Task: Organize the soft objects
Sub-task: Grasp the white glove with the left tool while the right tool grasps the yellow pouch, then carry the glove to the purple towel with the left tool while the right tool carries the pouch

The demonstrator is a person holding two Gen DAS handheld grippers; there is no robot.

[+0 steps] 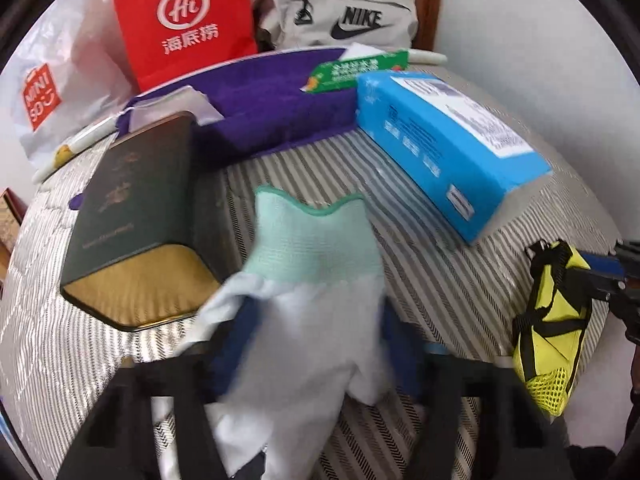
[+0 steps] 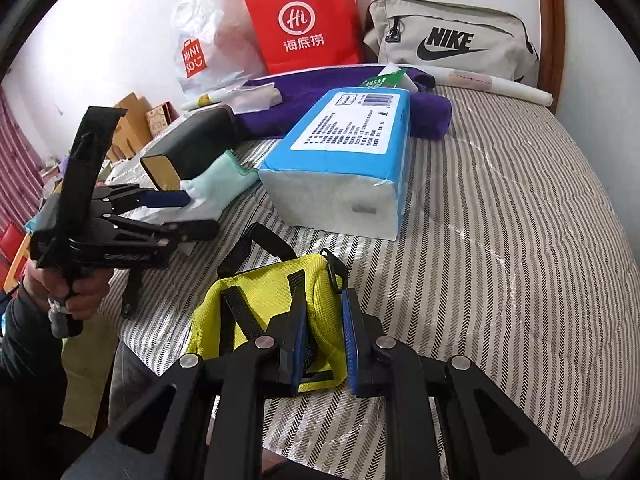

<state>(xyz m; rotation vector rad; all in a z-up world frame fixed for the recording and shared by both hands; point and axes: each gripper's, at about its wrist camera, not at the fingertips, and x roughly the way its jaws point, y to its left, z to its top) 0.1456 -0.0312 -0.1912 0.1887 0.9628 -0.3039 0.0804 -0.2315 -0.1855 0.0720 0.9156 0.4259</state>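
Glove (image 1: pixel 312 280) clamped by left gripper (image 1: pixel 316 356), yellow pouch (image 2: pixel 272 304) pinched by right gripper (image 2: pixel 322 344), striped bed (image 2: pixel 500 240), white wall (image 2: pixel 120 32).

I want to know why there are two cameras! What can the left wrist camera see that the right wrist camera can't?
Only the left wrist view shows the whole front of the glove, with its green cuff. Only the right wrist view shows the left gripper from outside, the person's hand, and the right gripper closed on the yellow pouch. Both show the blue tissue pack, red bag and Nike bag.
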